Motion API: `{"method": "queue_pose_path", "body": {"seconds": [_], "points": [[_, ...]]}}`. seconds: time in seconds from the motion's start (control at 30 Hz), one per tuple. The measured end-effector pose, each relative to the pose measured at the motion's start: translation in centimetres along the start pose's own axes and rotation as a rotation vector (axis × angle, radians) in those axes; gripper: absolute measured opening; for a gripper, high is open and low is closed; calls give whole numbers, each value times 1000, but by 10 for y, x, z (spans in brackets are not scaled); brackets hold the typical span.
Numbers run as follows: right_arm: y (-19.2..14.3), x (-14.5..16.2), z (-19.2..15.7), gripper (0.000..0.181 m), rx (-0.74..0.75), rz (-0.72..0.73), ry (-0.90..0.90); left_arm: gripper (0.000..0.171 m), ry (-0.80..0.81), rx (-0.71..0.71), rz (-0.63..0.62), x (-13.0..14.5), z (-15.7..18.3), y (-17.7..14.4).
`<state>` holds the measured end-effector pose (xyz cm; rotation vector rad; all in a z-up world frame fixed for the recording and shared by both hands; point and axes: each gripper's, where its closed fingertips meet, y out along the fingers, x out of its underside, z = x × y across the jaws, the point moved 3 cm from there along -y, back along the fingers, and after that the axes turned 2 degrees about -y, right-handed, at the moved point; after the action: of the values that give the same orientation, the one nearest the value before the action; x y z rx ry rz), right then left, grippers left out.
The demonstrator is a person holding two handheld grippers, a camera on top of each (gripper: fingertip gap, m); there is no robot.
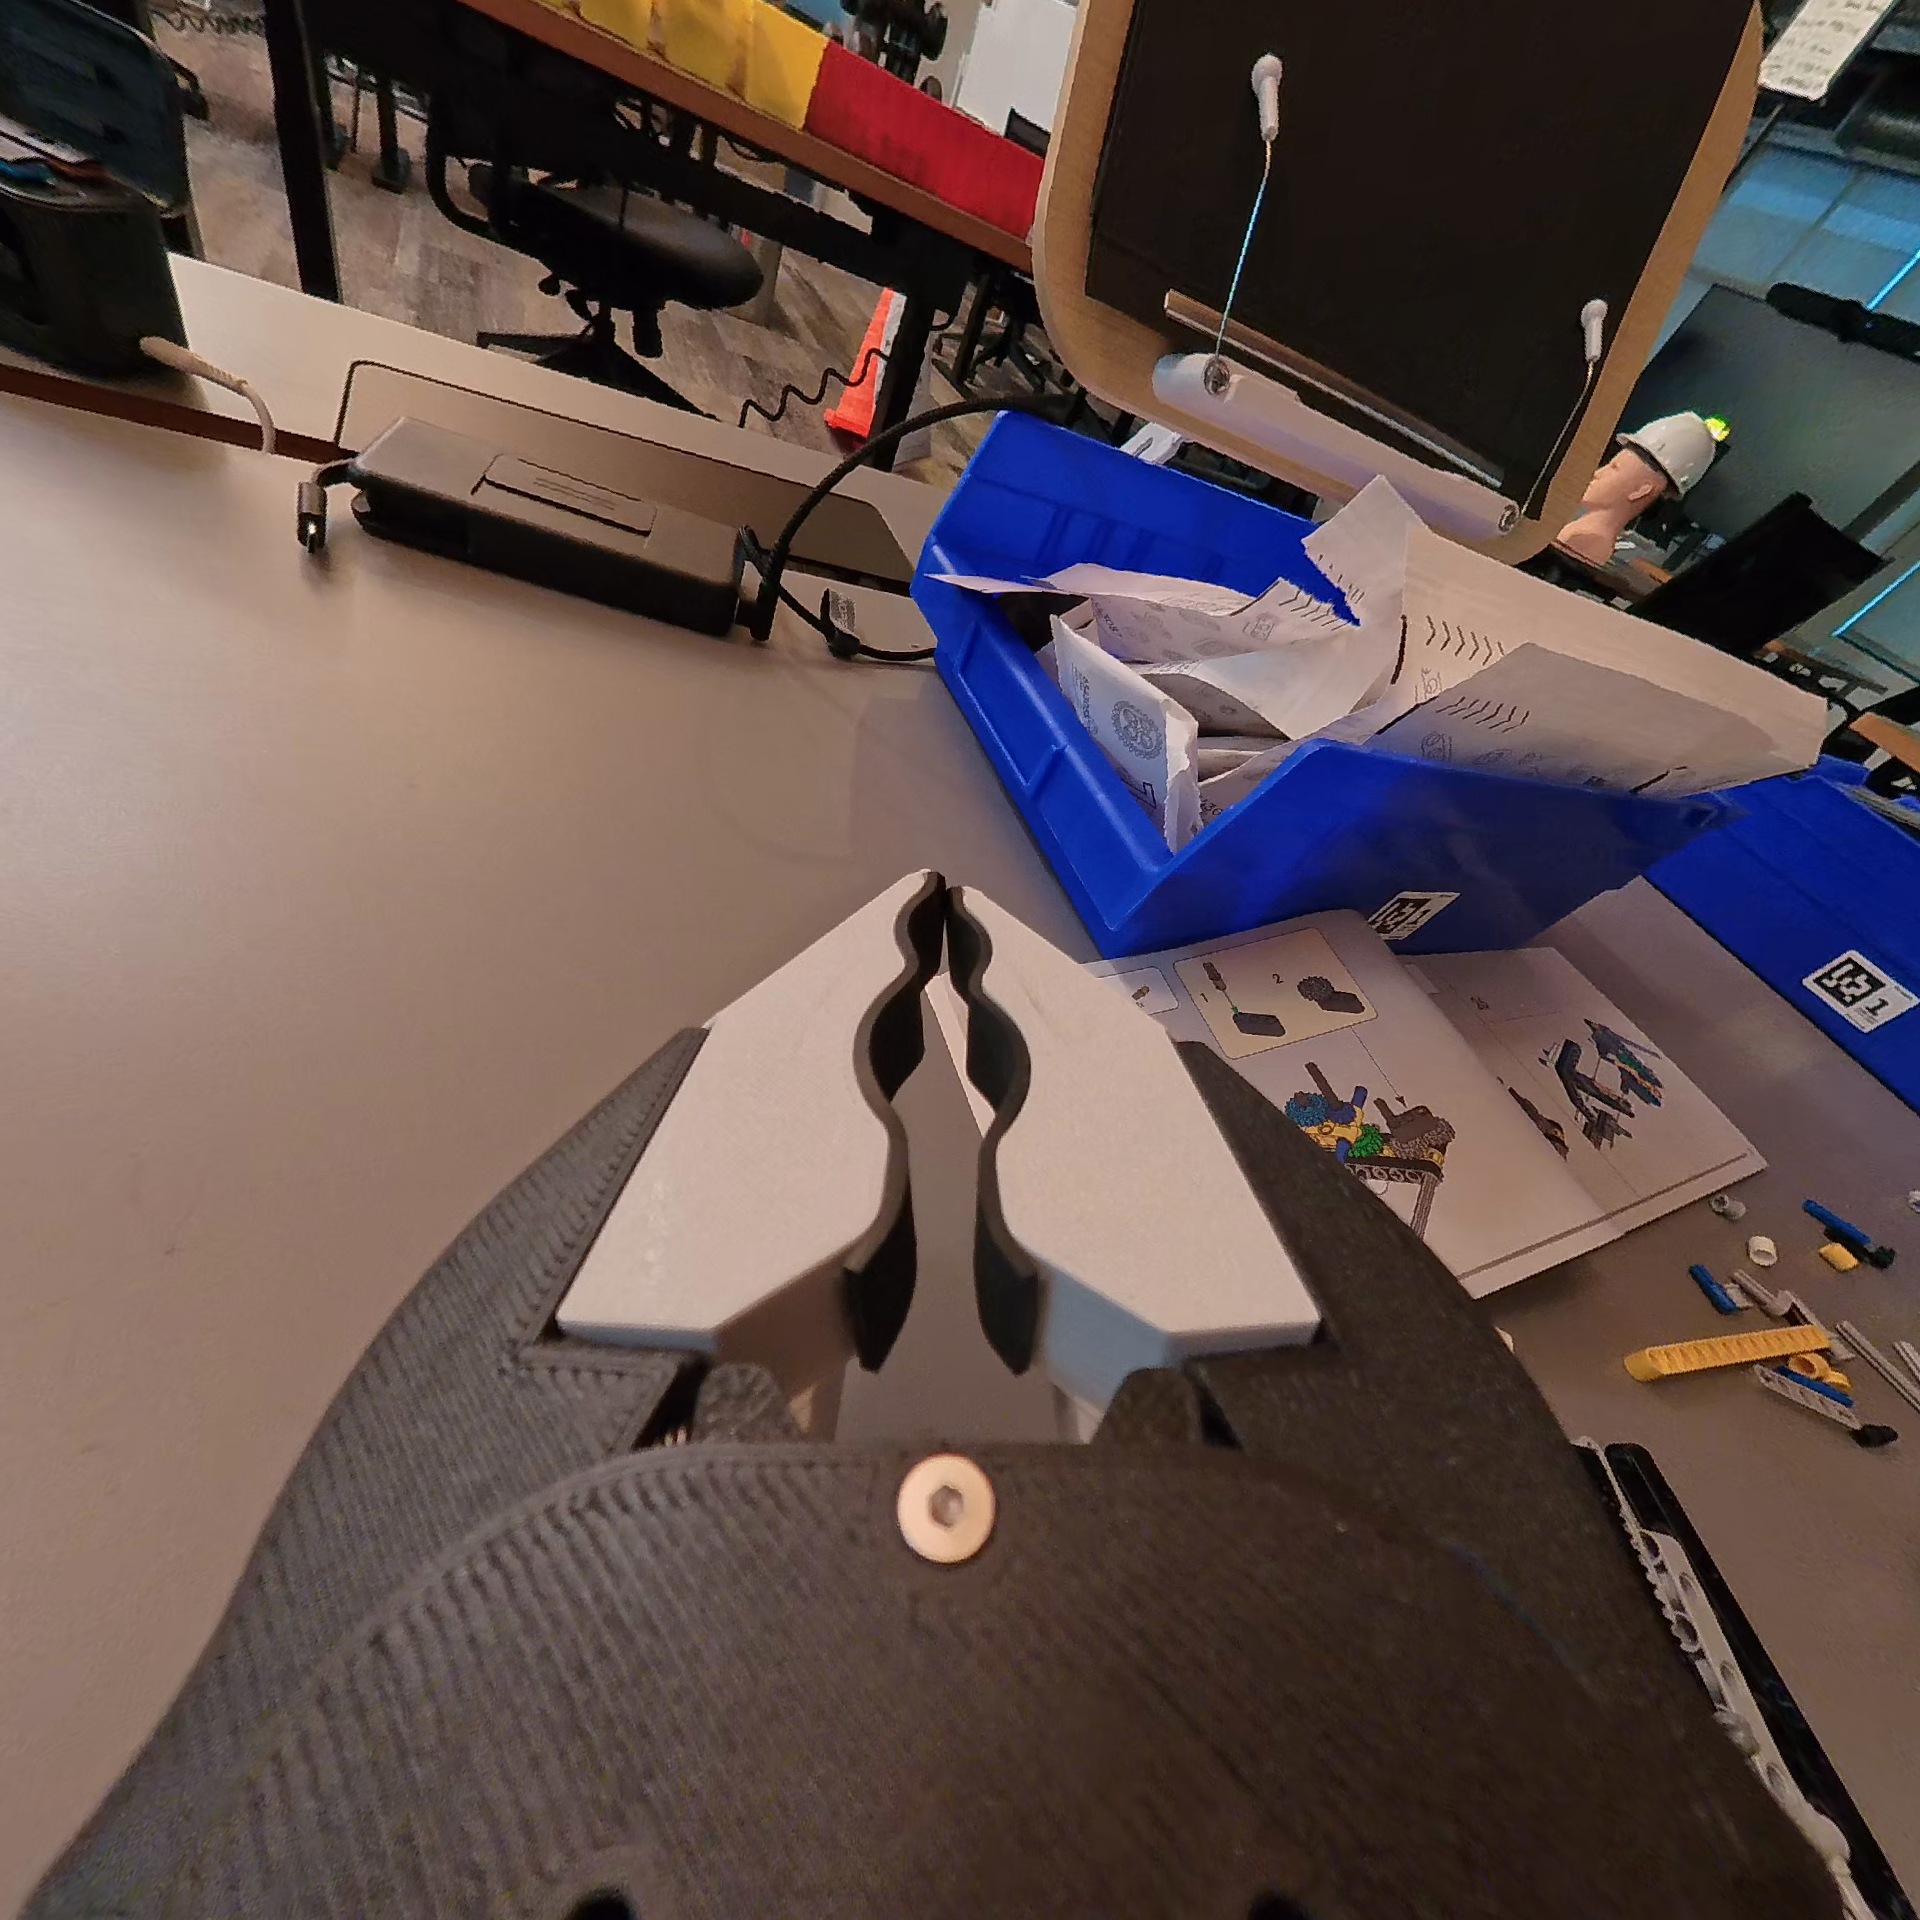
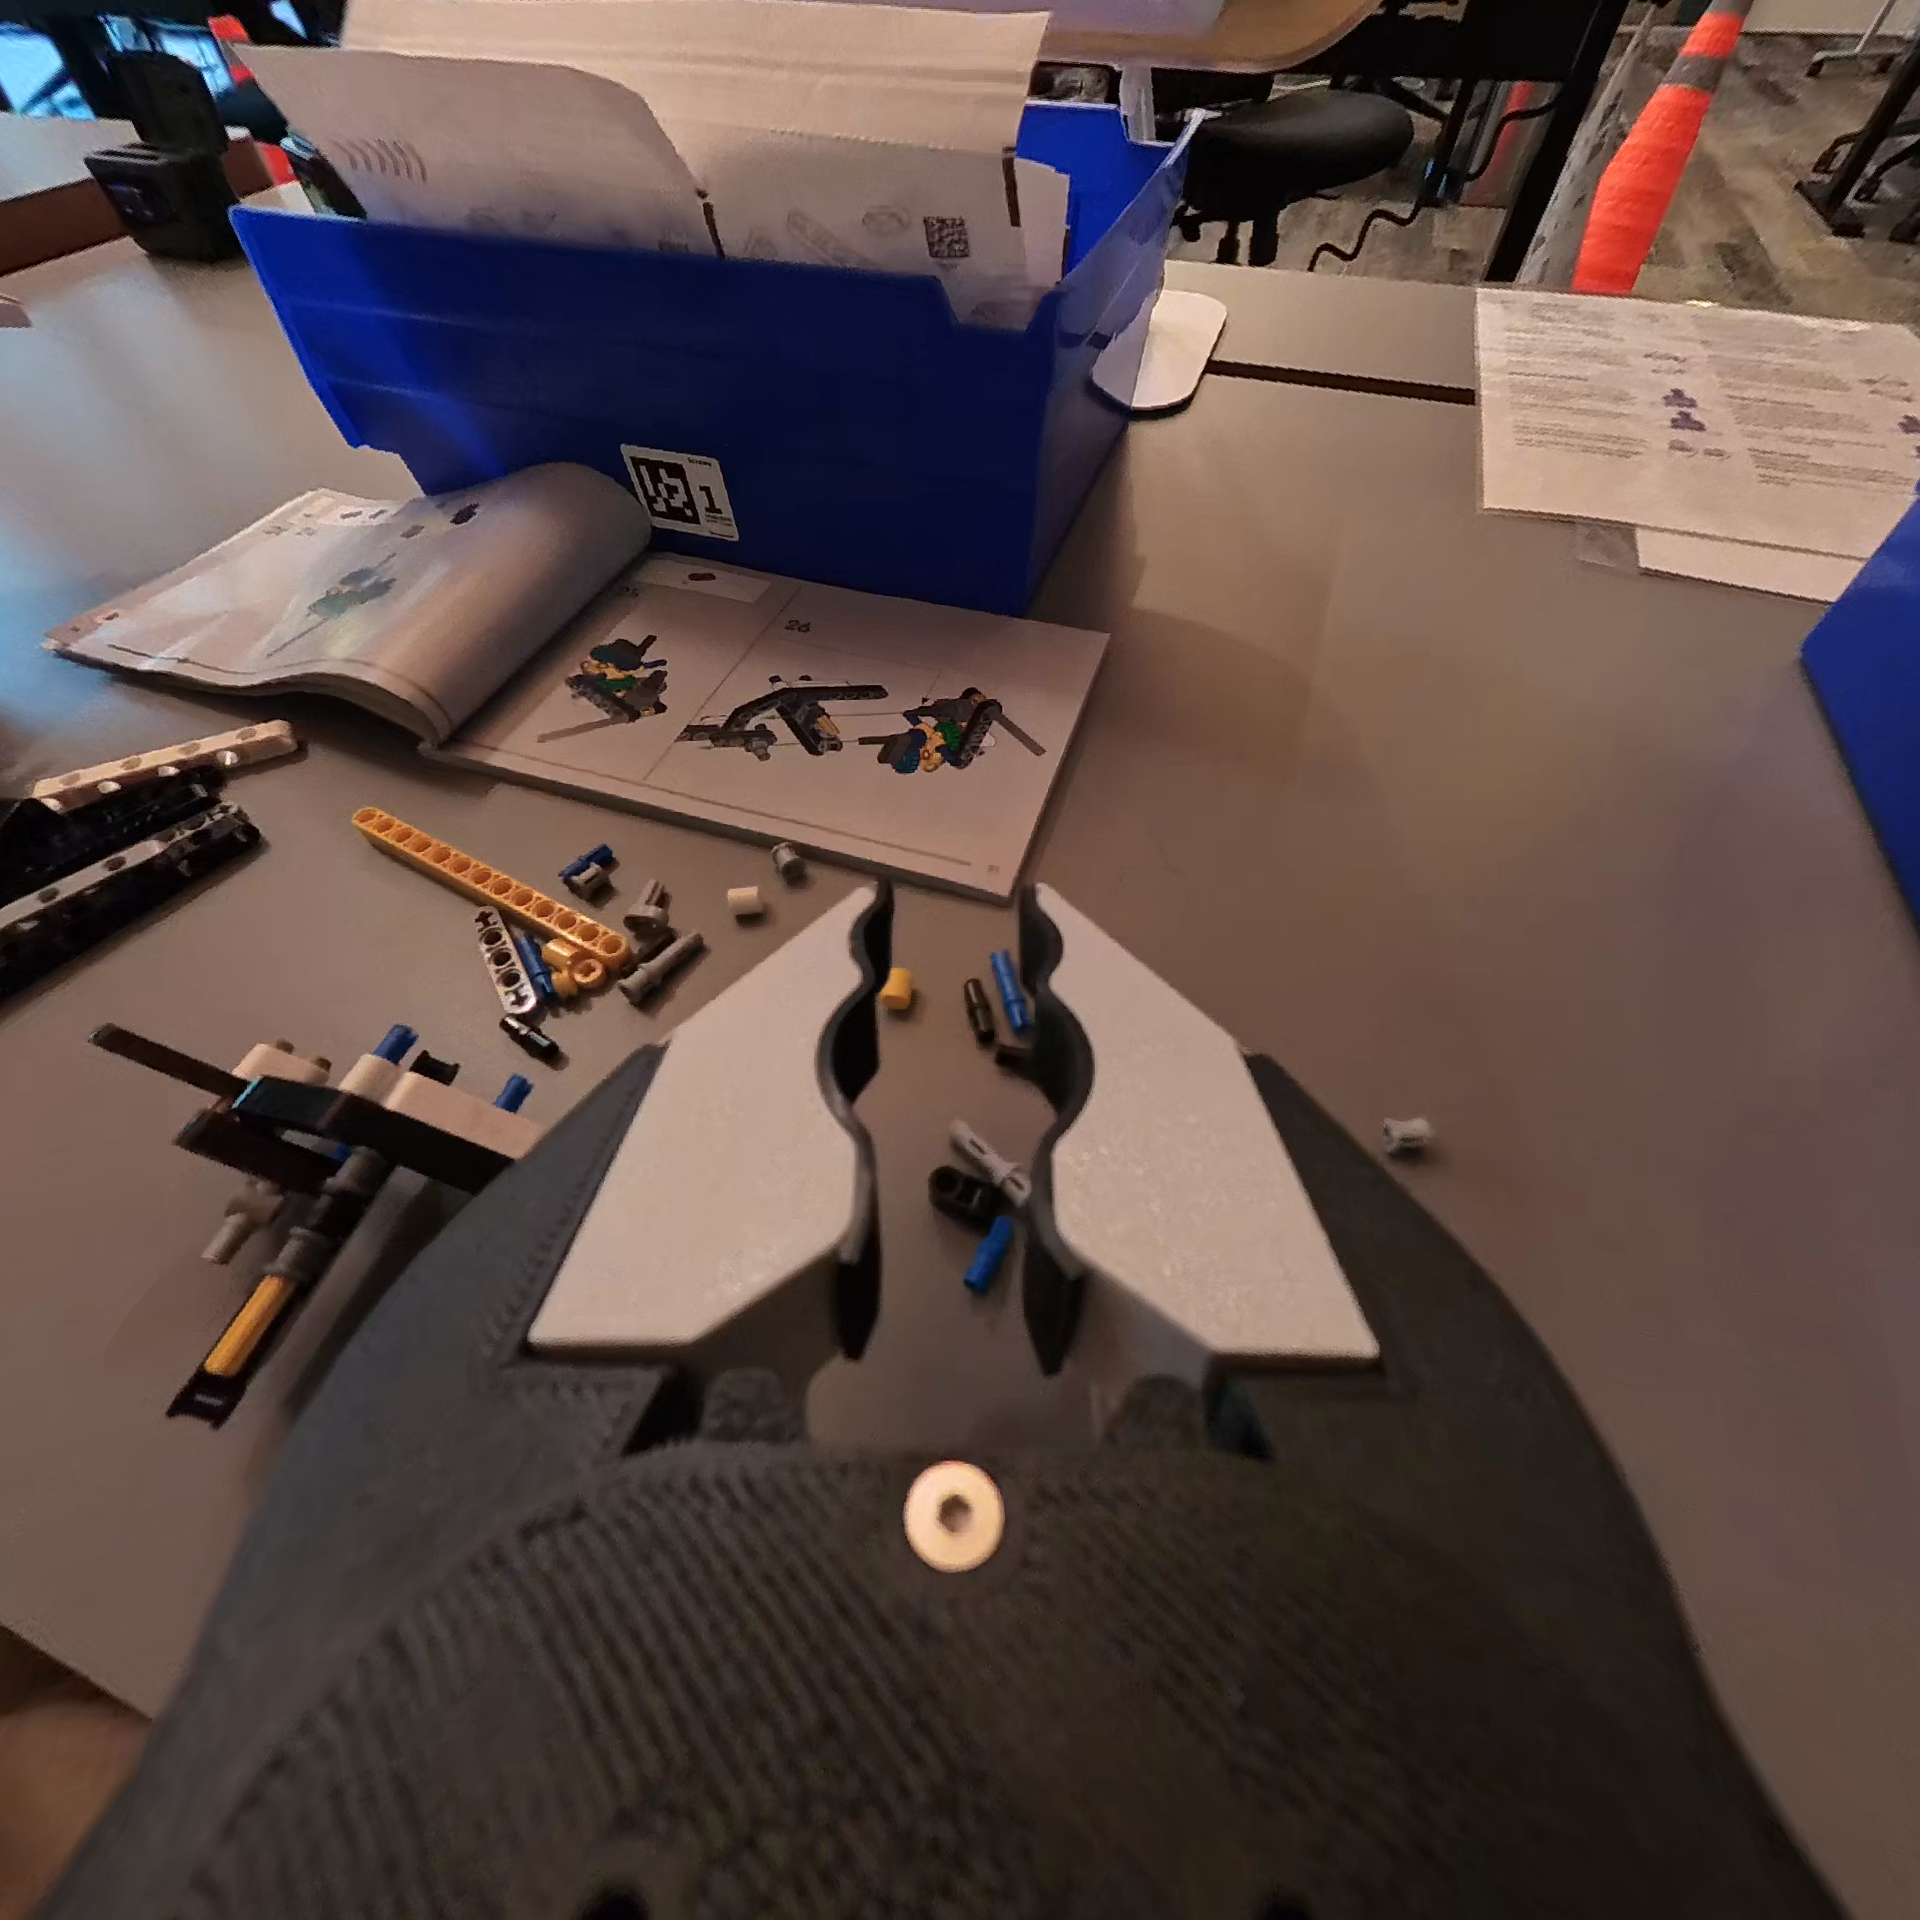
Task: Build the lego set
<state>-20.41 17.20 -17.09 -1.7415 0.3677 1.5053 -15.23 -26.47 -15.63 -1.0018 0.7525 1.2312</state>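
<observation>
My left gripper (image 1: 945, 891) is shut and empty, held above the bare grey table left of the instruction booklet (image 1: 1475, 1081). My right gripper (image 2: 954, 902) is open and empty, just above loose lego pieces. Between its fingers lie a small yellow bush (image 2: 896, 987), a blue pin (image 2: 1008, 987), a black pin (image 2: 977, 1010), a black connector (image 2: 961, 1190) and another blue pin (image 2: 987, 1252). A long yellow beam (image 2: 488, 883) lies to the left, and also shows in the left wrist view (image 1: 1725, 1353). A partly built black and white assembly (image 2: 343, 1117) sits at the left. The open booklet (image 2: 790, 717) lies ahead.
A blue bin (image 2: 727, 374) stuffed with torn paper bags stands behind the booklet, also in the left wrist view (image 1: 1351, 821). Black and white long beams (image 2: 114, 831) lie far left. Printed sheets (image 2: 1683, 436) lie at the right. A black power adapter (image 1: 551, 530) with cables sits far left. The gap from one gripper's tips to the other's is roughly 40 cm.
</observation>
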Motion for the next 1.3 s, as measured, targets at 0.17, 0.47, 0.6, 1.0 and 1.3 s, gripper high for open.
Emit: {"method": "queue_pose_path", "body": {"seconds": [0.17,0.47,0.6,1.0,1.3], "points": [[-10,-48,-34,31,-45,48,-136,0,6,-17,15,-2,-4,-6],[54,-80,-240,50,-590,-59,-447,0,-89,26,-68,4,39,-103],[77,-65,-269,55,-712,-192,-434,0,-27,-68,-213,54,58,-164],[98,-24,-289,56,-866,-399,-321,0,104,-76,-575,132,94,-147],[67,-14,-307,52,-937,-440,-267,0,48,-153,-547,124,62,-143]]}}
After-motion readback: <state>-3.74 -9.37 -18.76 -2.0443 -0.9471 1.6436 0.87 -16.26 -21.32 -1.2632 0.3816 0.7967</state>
